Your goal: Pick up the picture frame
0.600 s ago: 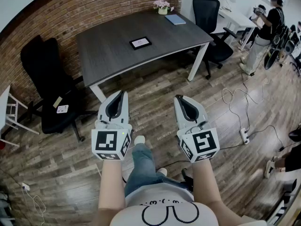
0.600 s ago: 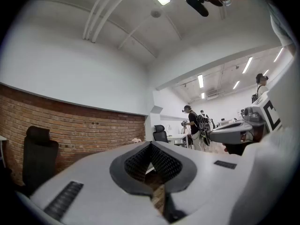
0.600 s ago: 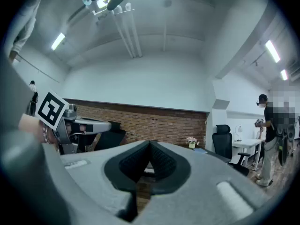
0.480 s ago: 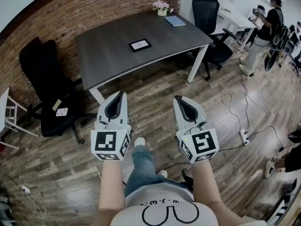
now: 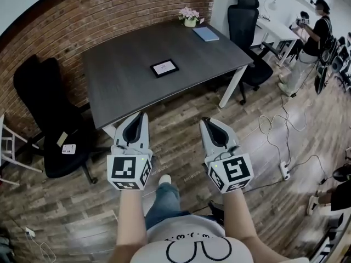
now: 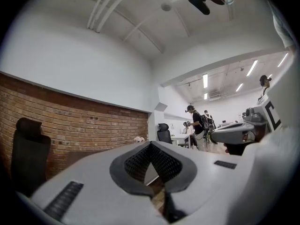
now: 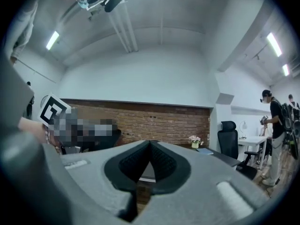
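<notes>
A small black picture frame [image 5: 164,67] with a white picture lies flat near the middle of the dark grey table [image 5: 126,70]. Both grippers are held level over the wooden floor, short of the table's near edge and well apart from the frame. My left gripper [image 5: 139,115] is shut with nothing in it, tips close to the table edge. Beside it, my right gripper [image 5: 207,122] is also shut and empty. In the left gripper view the jaws [image 6: 151,144] meet at the tips; in the right gripper view the jaws [image 7: 150,143] do the same.
A pot of pink flowers [image 5: 190,15] and a blue book [image 5: 206,34] sit at the table's far end. Black office chairs stand at the left [image 5: 52,122] and far right [image 5: 247,32]. A person [image 5: 307,43] stands at the right. Cables and a power strip [image 5: 284,169] lie on the floor.
The table and frame have slid nearer and lower in the head view as I stepped forward. Both grippers stay shut, side by side.
</notes>
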Motion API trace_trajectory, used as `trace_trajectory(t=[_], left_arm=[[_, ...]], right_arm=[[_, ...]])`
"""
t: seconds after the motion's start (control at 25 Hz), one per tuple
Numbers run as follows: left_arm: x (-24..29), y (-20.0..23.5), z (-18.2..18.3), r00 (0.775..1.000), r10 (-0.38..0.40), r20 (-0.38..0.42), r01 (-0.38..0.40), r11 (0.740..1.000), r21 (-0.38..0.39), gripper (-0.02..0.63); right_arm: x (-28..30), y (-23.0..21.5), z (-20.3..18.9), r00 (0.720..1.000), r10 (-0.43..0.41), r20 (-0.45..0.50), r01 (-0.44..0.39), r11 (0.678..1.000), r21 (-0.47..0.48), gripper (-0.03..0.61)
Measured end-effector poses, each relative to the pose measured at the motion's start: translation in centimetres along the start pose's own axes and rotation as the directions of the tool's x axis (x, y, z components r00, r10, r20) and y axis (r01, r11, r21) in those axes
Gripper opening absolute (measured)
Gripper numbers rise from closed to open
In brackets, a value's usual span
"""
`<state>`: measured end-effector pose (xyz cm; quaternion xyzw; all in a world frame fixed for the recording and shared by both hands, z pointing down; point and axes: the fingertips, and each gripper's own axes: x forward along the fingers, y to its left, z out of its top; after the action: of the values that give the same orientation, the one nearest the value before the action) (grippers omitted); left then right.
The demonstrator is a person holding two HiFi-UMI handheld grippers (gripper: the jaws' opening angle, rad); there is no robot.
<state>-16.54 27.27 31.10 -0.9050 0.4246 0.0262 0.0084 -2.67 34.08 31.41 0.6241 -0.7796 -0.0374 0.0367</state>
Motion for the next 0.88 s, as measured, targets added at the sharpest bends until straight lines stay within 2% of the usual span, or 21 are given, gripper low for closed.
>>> trace_trajectory(t=[0.28, 0.44, 0.68, 0.88], left_arm=[[8.9, 7.7, 0.1, 1.0, -0.019, -0.008, 0.019, 1.0, -0.011, -0.002], [12.8, 10.5, 0.0, 0.999, -0.051, -0.013, 0.051, 0.999, -0.008, -0.002], [16.8, 13.5, -0.8, 0.997, -0.071, -0.025, 0.071, 0.997, -0.014, -0.002], [19.1, 14.1, -1.0, 0.997, -0.074, -0.022, 0.073, 0.997, -0.004, -0.002]], right_arm=[[11.7, -2.0, 0.4, 1.0, -0.005, -0.021, 0.005, 1.0, 0.003, -0.001], [16.7, -2.9, 0.2, 0.999, -0.017, -0.032, 0.018, 1.0, 0.01, 0.0], [21.4, -3.5, 0.0, 0.999, -0.024, -0.041, 0.024, 1.0, -0.006, 0.0], [23.0, -5.6, -0.4, 0.998, -0.055, -0.041, 0.056, 0.998, 0.009, 0.0]])
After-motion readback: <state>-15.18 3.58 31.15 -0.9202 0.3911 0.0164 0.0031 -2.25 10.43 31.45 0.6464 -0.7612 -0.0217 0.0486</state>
